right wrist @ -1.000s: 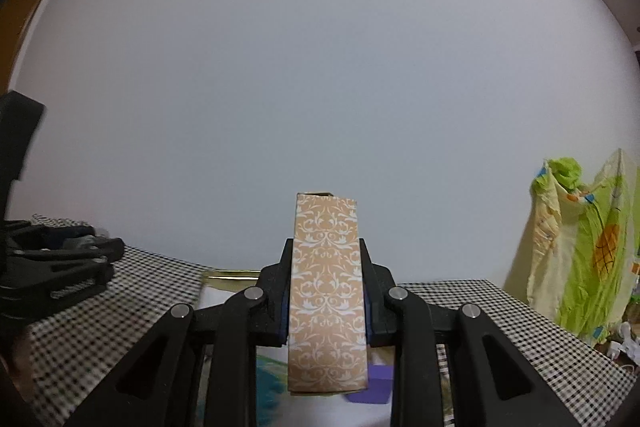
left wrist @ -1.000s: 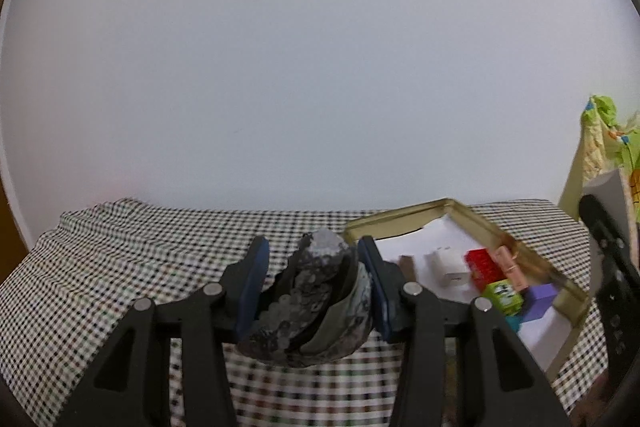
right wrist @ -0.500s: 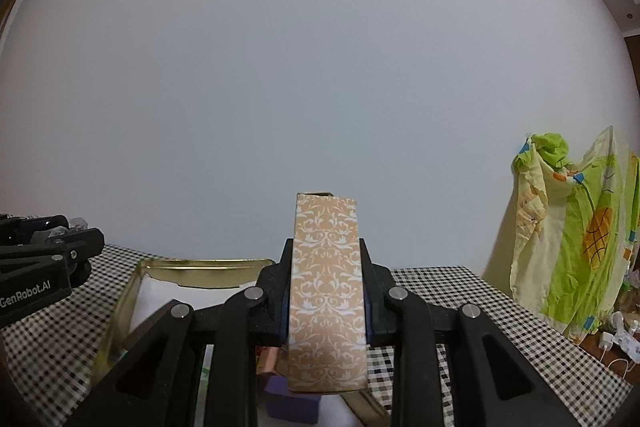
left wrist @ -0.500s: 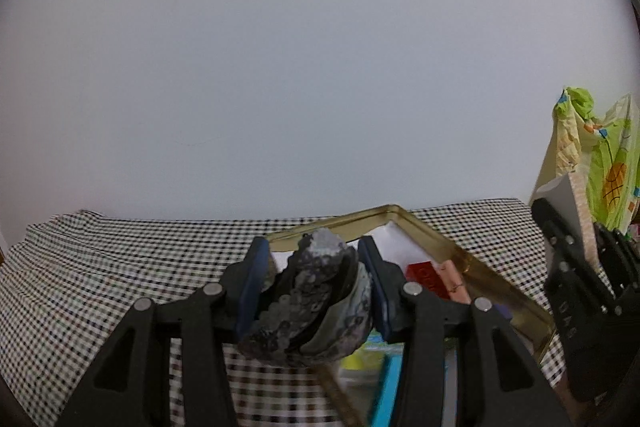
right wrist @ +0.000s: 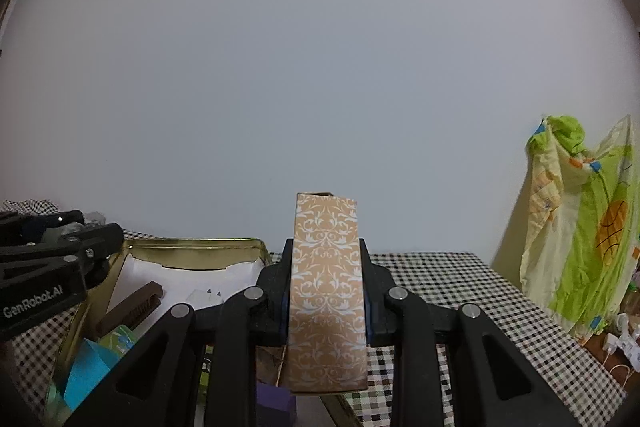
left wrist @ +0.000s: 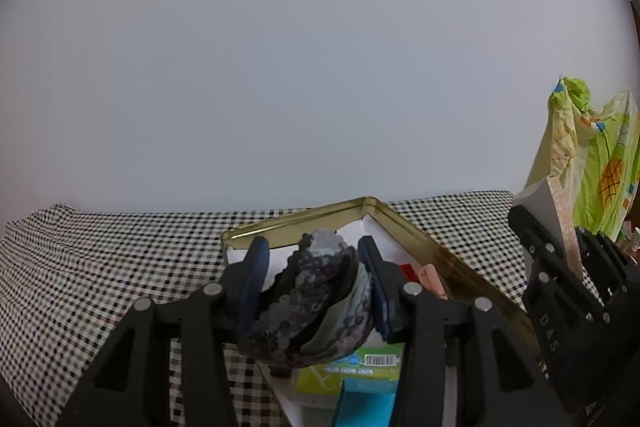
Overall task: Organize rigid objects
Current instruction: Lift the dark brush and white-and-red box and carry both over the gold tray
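Observation:
My left gripper (left wrist: 312,291) is shut on a dark sequined pouch (left wrist: 312,303) and holds it above the near part of a gold tin tray (left wrist: 404,223). My right gripper (right wrist: 326,291) is shut on an upright tan box with a white floral pattern (right wrist: 326,291), held over the tray's right rim (right wrist: 192,245). Each gripper shows in the other's view, the right one at the right edge (left wrist: 560,291) and the left one at the left edge (right wrist: 52,267). In the tray lie a red brick (left wrist: 408,271), a brown bar (right wrist: 132,307), a blue block (right wrist: 88,371) and a purple block (right wrist: 276,401).
The tray rests on a table covered in black-and-white checked cloth (left wrist: 100,267). A yellow-green patterned cloth (right wrist: 584,227) hangs at the right, beyond the table edge. A plain pale wall stands behind the table.
The left gripper moved right with the pouch, from beside the tray to over it. The right gripper moved right with the box, and the tray shifted left in its view.

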A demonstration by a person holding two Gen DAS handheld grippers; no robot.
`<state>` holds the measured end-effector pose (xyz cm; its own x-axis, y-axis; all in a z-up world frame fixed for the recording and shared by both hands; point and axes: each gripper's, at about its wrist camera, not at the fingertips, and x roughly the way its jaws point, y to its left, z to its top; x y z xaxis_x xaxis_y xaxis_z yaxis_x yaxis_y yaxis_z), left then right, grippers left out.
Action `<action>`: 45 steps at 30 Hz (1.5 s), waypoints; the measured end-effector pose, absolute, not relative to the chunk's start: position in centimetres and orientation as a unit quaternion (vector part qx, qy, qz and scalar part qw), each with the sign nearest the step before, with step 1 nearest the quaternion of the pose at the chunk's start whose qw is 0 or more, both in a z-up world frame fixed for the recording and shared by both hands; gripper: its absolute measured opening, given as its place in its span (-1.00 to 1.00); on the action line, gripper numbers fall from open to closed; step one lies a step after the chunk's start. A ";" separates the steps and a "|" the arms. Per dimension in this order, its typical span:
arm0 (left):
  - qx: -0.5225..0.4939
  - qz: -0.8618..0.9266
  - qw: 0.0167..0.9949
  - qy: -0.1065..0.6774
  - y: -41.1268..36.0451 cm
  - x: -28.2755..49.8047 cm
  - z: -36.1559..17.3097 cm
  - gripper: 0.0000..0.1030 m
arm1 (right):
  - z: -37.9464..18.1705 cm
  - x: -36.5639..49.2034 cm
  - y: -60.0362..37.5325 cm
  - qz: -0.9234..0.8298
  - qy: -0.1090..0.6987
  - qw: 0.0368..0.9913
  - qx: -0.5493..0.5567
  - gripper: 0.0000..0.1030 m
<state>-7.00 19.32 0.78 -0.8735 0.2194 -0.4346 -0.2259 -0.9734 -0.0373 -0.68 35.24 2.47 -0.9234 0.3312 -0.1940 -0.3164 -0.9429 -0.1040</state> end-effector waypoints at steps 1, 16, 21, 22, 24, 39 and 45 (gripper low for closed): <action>-0.226 0.967 0.116 0.008 19.4 -7.2 0.7 -0.12 | 2.5 -0.8 35.3 0.980 -0.034 0.162 -0.107 -0.46; -0.259 0.960 0.104 0.027 19.6 -8.4 -0.5 -0.12 | 2.0 -2.1 35.2 0.980 -0.025 0.131 -0.146 -0.46; -0.265 0.959 0.099 0.029 19.4 -8.5 -0.7 -0.12 | 2.0 -2.5 34.9 0.980 -0.032 0.121 -0.156 -0.46; -0.267 0.958 0.099 0.030 19.4 -8.6 -0.7 -0.12 | 2.0 -2.6 34.8 0.980 -0.035 0.120 -0.158 -0.46; -0.272 0.957 0.100 0.030 19.3 -8.6 -0.9 -0.12 | 2.0 -2.8 34.8 0.979 -0.033 0.116 -0.164 -0.46; -0.297 0.949 0.098 0.040 19.5 -9.8 -2.3 -0.12 | 1.8 -4.2 35.2 0.976 -0.022 0.084 -0.201 -0.46; -0.295 0.949 0.093 0.062 19.9 -9.6 -2.3 -0.12 | 1.6 -4.5 35.2 0.974 -0.021 0.078 -0.210 -0.46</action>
